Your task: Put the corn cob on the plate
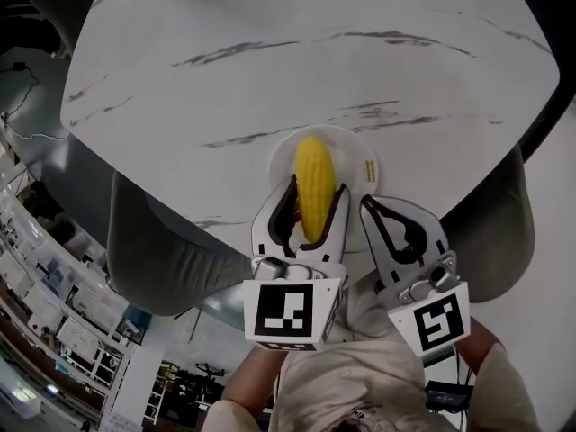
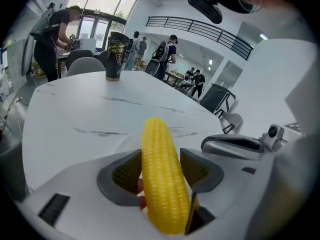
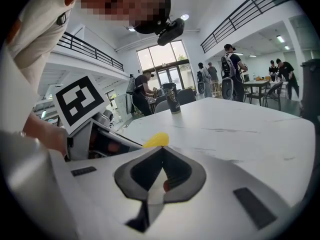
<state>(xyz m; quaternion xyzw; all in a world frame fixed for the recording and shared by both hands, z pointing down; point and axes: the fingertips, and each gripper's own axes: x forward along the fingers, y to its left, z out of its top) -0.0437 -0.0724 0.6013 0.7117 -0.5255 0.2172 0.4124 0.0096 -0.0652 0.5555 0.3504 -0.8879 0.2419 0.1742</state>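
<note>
left gripper: jaws clamped on corn cob, most of it jutting forward | cob over plate at tabletop near edge, contact unclear | right gripper: jaws together, empty | risk: released high or tilted, round cob likely rolls off plate, past near edge

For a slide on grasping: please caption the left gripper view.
Left gripper shut on a yellow corn cob, white plate just beyond on the marbled white table.
</note>
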